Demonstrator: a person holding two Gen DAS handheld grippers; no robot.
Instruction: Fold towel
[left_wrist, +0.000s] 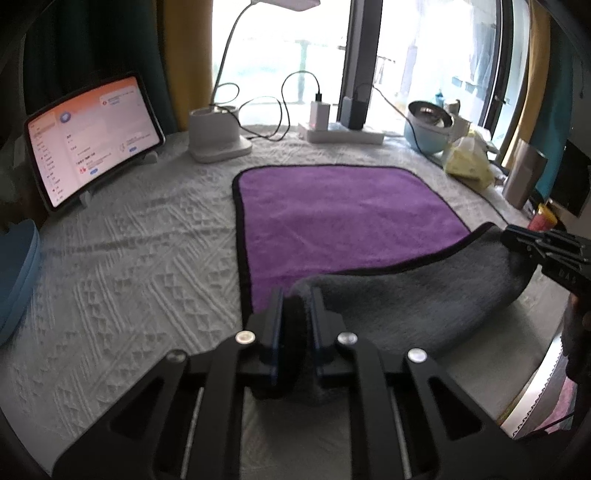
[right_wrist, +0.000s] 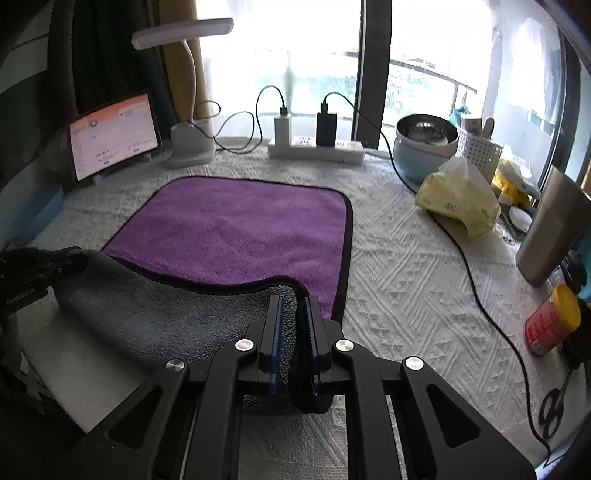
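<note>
A towel (left_wrist: 343, 218), purple on top and grey underneath with a black hem, lies on the white textured tablecloth. Its near edge is lifted and curled over, showing the grey side (left_wrist: 424, 299). My left gripper (left_wrist: 297, 295) is shut on the near left corner. My right gripper (right_wrist: 293, 302) is shut on the near right corner of the towel (right_wrist: 236, 229). The right gripper also shows at the right edge of the left wrist view (left_wrist: 517, 236), and the left gripper at the left edge of the right wrist view (right_wrist: 79, 258). The far half lies flat.
Behind the towel stand a tablet (left_wrist: 92, 136), a white lamp base (left_wrist: 218, 136), a power strip with chargers (left_wrist: 340, 133) and a blue pot (right_wrist: 424, 147). To the right are a yellow tissue pack (right_wrist: 458, 203), a steel cup (right_wrist: 550, 229), a red jar (right_wrist: 550, 321), a black cable (right_wrist: 491, 314) and scissors (right_wrist: 552, 406).
</note>
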